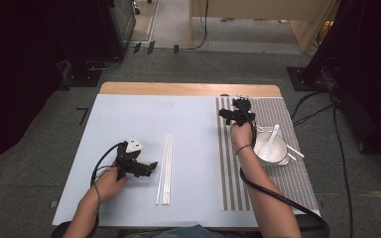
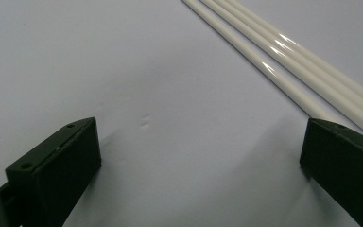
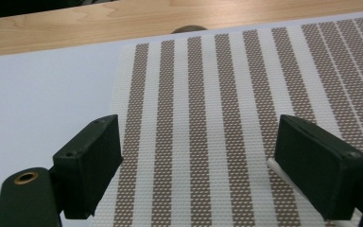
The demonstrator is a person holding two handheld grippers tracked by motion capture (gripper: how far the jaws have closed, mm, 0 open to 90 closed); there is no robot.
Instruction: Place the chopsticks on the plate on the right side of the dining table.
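- Holding my left gripper (image 1: 151, 165) low over the pale blue mat (image 1: 129, 119), jaws wide apart and empty, I judge the white chopsticks (image 1: 165, 168) just beside it to be the next pick-up; one jaw should pass over the bundle so both straddle it.
- My right gripper (image 1: 224, 115) hovers over the striped placemat (image 1: 297, 173), jaws equally wide, gripping nothing.
- A white bowl (image 1: 272, 151) with a spoon (image 1: 272, 139) sits to its right.
- Grey carpet and cables surround the wooden table (image 1: 188, 89).
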